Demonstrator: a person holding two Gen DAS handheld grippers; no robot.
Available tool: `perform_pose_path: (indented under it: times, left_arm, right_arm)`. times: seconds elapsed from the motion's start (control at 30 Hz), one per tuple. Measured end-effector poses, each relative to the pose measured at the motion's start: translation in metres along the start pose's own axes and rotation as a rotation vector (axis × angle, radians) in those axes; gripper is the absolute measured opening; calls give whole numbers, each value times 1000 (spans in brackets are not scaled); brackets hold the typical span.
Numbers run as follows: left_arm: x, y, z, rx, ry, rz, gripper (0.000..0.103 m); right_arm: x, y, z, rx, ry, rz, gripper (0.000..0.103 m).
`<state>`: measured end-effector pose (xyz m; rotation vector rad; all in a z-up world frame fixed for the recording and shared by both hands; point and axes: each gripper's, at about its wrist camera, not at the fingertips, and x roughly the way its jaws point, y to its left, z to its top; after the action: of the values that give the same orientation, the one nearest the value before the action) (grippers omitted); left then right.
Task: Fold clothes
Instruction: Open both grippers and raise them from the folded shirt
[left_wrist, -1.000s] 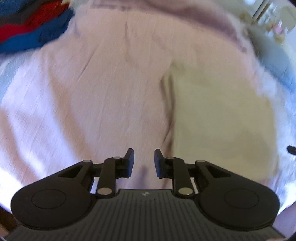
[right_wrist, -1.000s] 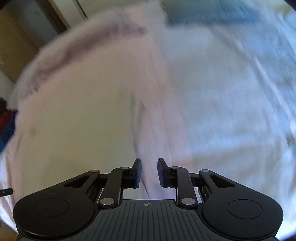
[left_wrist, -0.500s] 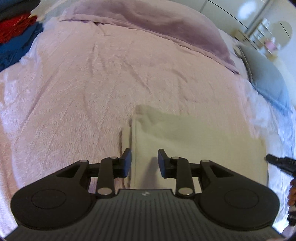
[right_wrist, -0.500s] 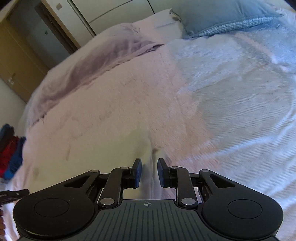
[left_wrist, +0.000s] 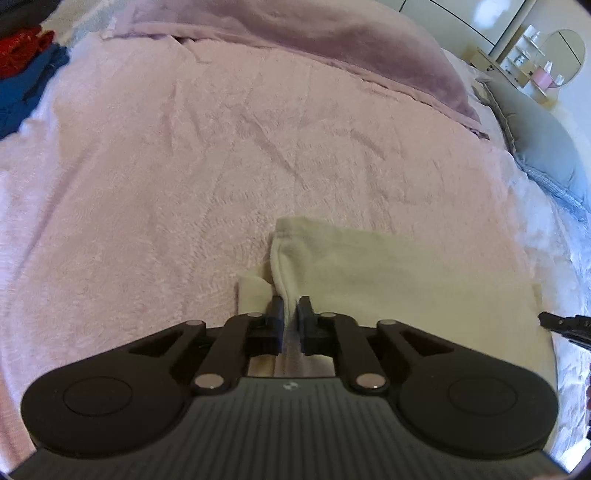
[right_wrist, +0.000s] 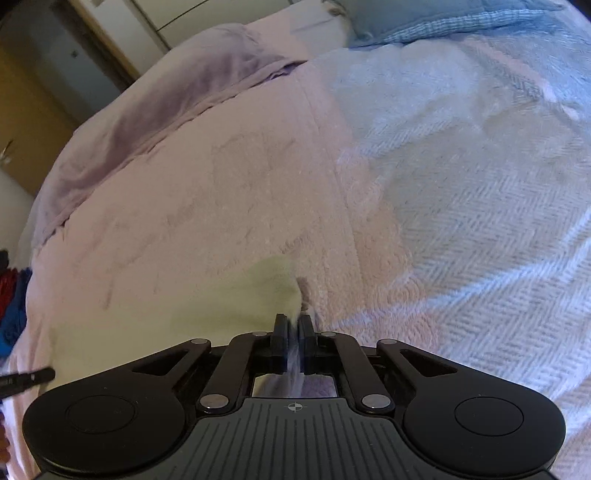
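While spread on pink bedspread (left_wrist: 184, 184), cream garment (left_wrist: 406, 280) pinched at opposite edges by left gripper (left_wrist: 290, 314) and right gripper (right_wrist: 293, 332).

A cream, fleecy garment (left_wrist: 399, 280) lies folded and mostly flat on the pink blanket, lower centre-right of the left wrist view, its near edge lifted.

Soft, even daylight, no hard shadows, strong fisheye bending and dark vignette at the corners — far room details slightly washed out, cream garment (right_wrist: 236, 306) a little blurred in the right view.
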<state>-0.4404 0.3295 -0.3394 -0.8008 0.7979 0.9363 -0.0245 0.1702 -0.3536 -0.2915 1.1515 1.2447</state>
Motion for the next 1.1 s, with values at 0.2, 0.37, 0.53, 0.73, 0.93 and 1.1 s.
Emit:
perform_pose_path:
  times: [0.2, 0.37, 0.53, 0.73, 0.93, 1.1]
  left_arm:
    - [-26, -10, 9, 19, -95, 36, 11]
    - [21, -30, 9, 151, -19, 77, 15]
    - [9, -21, 1, 63, -49, 84, 11]
    - [-48, -33, -51, 50, -25, 142, 11]
    - [-59, -40, -92, 6, 90, 270, 13]
    - [-74, -43, -106, 8, 104, 289, 14]
  right_arm:
    - [-16, 26, -3, -83, -66, -61, 18]
    - [9, 41, -16, -184, -12, -75, 19]
    - [-14, 42, -15, -187, -67, -78, 19]
    - [-72, 43, -61, -183, -69, -26, 19]
    - [-55, 45, -100, -229, 84, -115, 19]
    - [-89, 55, -104, -230, 22, -86, 19]
